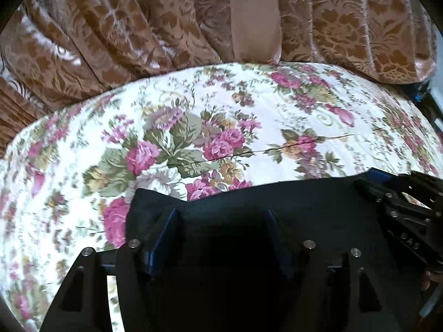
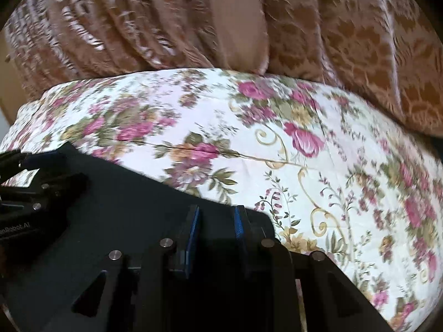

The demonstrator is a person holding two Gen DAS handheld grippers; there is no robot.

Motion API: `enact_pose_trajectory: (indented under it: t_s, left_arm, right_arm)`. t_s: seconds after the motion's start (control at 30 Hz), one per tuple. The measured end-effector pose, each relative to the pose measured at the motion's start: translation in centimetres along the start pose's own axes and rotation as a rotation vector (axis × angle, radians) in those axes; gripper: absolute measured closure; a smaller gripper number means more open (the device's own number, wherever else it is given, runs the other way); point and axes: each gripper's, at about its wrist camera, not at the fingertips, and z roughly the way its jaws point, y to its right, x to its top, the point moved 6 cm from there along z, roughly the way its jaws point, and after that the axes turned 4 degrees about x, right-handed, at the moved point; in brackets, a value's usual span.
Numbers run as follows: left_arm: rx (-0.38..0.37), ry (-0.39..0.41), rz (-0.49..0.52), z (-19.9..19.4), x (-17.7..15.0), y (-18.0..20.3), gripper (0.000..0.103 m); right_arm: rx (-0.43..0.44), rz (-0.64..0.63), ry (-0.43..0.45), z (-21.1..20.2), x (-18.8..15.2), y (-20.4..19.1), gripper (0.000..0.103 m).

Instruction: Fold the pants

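The left gripper [image 1: 221,215] stands fairly wide, with dark pants [image 1: 290,202] between its blue pads; whether the pads press the cloth cannot be told. The right gripper [image 2: 216,215] has its jaws close together, pinching the pants' far edge. The pants lie near on a floral bedspread [image 1: 249,116], stretched between both grippers. Beyond the bed's far edge hangs a brown patterned curtain [image 1: 110,27].
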Motion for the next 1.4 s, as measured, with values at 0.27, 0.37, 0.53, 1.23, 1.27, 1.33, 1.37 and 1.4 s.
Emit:
enact_pose_trajectory:
  t_s: [0.27, 0.37, 0.53, 1.23, 1.27, 1.33, 1.37, 1.4]
  left_arm:
    - [0.002, 0.048, -0.015, -0.9, -0.4, -0.1, 0.036]
    - [0.028, 0.082, -0.026, -2.6, -1.2, -0.2, 0.034]
    - [0.041, 0.102, -0.053, -4.6, -3.3, -0.8, 0.022]
    - [-0.244, 0.065, -0.28, -9.5, -12.5, -3.3, 0.013]
    - [-0.283, 0.055, -0.302, -9.5, -13.2, -3.5, 0.012]
    - [-0.379, 0.022, -0.336, -9.3, -14.3, -3.6, 0.012]
    - [-0.427, 0.007, -0.35, -9.1, -14.8, -3.6, 0.012]
    - [-0.47, -0.009, -0.365, -8.8, -15.2, -3.6, 0.012]
  right_arm:
    - [-0.015, 0.003, 0.056, -0.4, -0.2, -0.1, 0.076]
    - [-0.02, 0.018, 0.093, -1.3, -0.3, 0.1, 0.067]
    - [0.005, 0.078, 0.161, -4.1, -1.5, 0.6, 0.057]
    - [0.245, 0.36, 0.061, -7.3, -9.6, 2.4, 0.024]
    - [0.284, 0.387, 0.048, -7.3, -10.1, 2.7, 0.024]
    - [0.342, 0.42, 0.032, -7.1, -10.8, 2.8, 0.024]
    - [0.377, 0.443, 0.02, -7.0, -11.1, 3.1, 0.024]
    - [0.418, 0.468, 0.006, -6.8, -11.5, 3.3, 0.023]
